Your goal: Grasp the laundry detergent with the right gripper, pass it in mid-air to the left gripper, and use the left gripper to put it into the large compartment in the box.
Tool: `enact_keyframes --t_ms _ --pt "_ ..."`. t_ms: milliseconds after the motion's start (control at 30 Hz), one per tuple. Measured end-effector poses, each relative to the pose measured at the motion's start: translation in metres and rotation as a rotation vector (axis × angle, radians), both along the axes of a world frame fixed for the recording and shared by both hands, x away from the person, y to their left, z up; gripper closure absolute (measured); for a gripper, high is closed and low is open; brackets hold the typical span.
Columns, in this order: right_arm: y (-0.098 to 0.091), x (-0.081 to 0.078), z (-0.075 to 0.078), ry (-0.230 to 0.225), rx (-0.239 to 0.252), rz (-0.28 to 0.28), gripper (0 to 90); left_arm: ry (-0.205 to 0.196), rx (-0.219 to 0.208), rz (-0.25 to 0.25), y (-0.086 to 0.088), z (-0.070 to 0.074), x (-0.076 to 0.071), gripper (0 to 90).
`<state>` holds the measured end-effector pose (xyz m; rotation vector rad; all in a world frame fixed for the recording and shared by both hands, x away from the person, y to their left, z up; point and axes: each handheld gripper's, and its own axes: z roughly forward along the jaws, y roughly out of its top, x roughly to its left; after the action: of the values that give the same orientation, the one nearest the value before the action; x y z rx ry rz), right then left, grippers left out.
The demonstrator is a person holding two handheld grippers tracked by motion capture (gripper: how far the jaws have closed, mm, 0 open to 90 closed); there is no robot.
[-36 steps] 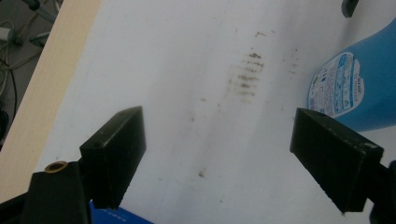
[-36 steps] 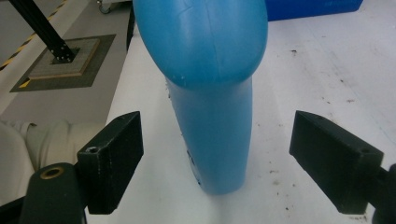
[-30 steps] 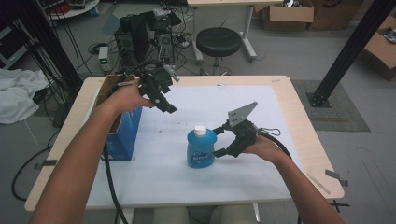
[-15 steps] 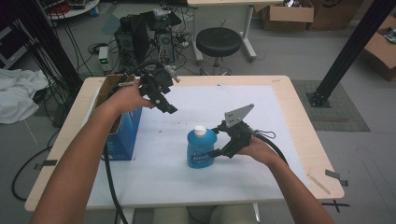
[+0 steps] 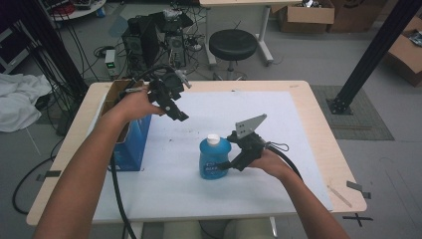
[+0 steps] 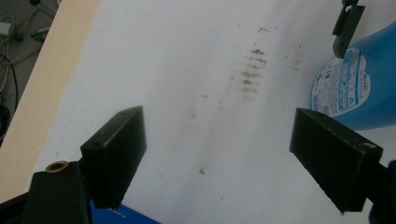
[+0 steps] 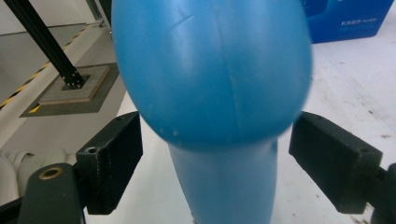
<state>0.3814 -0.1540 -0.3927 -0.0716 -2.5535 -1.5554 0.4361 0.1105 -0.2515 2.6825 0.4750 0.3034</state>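
From the high view, a blue bottle (image 5: 214,158) with a white cap stands upright near the middle of the table (image 5: 318,127), slightly toward the near edge. The right gripper (image 5: 228,165) reaches it from the right side. The left gripper (image 5: 177,110) hangs in the air beside a blue box (image 5: 133,142) at the left edge.

In the left gripper view, its jaws stand wide apart with nothing between them.

In the right gripper view, the bottle sits between the spread jaws, gaps showing on both sides: released, not gripped.
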Motion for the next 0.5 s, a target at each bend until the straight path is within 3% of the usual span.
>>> enact_keyframes --t_ms 500 --pt "0.0061 0.0 -0.006 0.005 0.024 0.001 23.0 -0.002 0.0 -0.003 0.0006 -0.0012 0.0012 19.4"
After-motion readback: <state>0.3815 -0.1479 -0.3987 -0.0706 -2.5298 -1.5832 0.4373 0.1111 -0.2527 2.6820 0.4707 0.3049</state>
